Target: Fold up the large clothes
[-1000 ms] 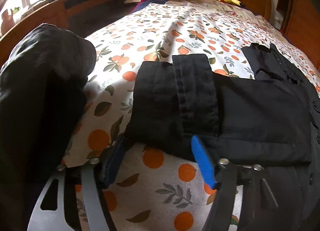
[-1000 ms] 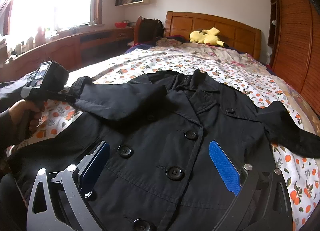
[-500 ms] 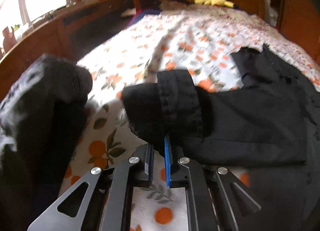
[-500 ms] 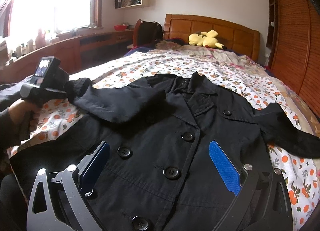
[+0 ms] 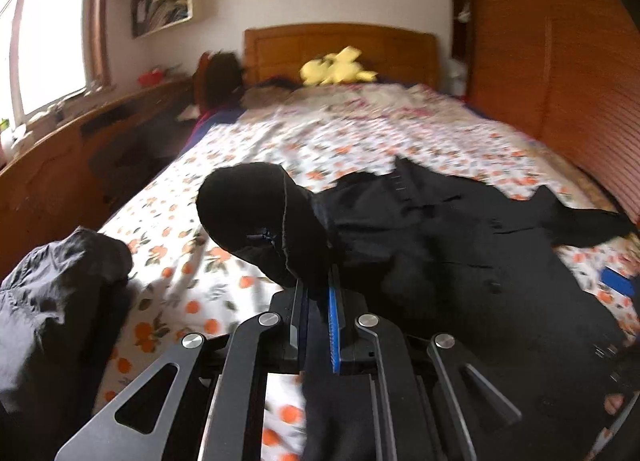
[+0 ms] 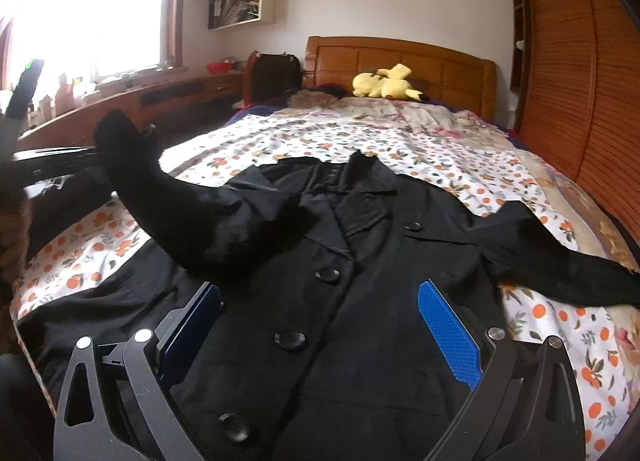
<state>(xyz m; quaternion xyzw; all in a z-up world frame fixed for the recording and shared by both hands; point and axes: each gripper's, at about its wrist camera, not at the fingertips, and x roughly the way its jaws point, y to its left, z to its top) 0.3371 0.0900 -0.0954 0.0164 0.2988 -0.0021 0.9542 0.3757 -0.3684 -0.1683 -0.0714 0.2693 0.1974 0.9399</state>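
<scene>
Black double-breasted coat with large round buttons [image 6: 340, 293] lies face up, spread across the bed with the orange-and-leaf printed white sheet [image 6: 400, 141], collar toward the carved wooden headboard [image 6: 400, 61]. Left gripper [image 5: 318, 301], blue pads pressed together, pinches the cuff end of the coat's black sleeve [image 5: 260, 217]; sleeve raised off the sheet, cuff bunched above the fingers. From the right wrist view that sleeve [image 6: 160, 197] slants up and away from the coat body toward the left side, its end clear of the bed. Right gripper [image 6: 320, 321] spread wide, blue pads well apart, nothing between them, over the buttoned coat front. Other sleeve [image 6: 560, 265] lies flat, stretched out to the right across the sheet. Crumpled dark grey garment [image 5: 60, 309] near the bed's left edge. Yellow plush toy [image 6: 384, 87] rests by the headboard. Left view is motion-blurred.
</scene>
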